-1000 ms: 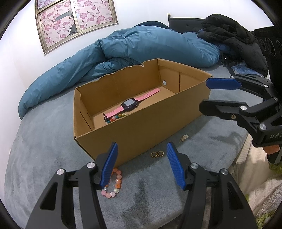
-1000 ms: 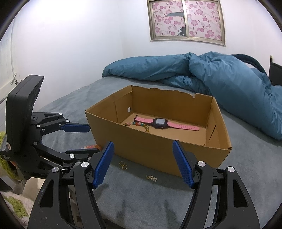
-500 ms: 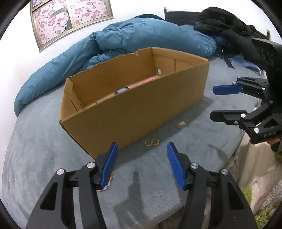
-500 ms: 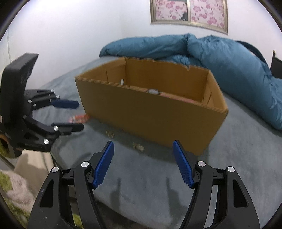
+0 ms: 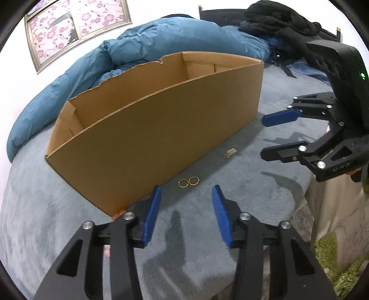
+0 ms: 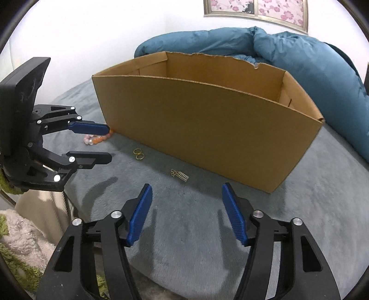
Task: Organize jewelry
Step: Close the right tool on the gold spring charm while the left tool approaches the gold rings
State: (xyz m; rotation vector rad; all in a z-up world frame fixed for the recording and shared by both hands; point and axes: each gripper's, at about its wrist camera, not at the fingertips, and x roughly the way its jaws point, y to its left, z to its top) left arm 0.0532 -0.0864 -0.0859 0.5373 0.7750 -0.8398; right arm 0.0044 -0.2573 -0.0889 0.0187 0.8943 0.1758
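Observation:
An open cardboard box (image 5: 150, 138) (image 6: 207, 120) stands on the grey bed; its inside is hidden from both views. In front of it lie two gold rings (image 5: 188, 181) (image 6: 138, 153) and a small gold earring (image 5: 230, 152) (image 6: 180, 175). A pink and orange bead bracelet (image 6: 96, 138) lies by the box's left corner, partly behind my left gripper's finger. My left gripper (image 5: 186, 212) (image 6: 108, 144) is open and empty, low over the bed just short of the rings. My right gripper (image 6: 186, 210) (image 5: 269, 136) is open and empty, just short of the earring.
A rumpled blue duvet (image 5: 161, 41) (image 6: 299, 57) lies behind the box. Black clothes (image 5: 283, 20) are piled at the back right. The bed's front edge (image 5: 306, 196) drops to a green rug (image 5: 341, 265) (image 6: 13, 265).
Both grippers have dropped lower and closer to the bed, so the watch and beads inside the box are now hidden behind its front wall. Both stay open.

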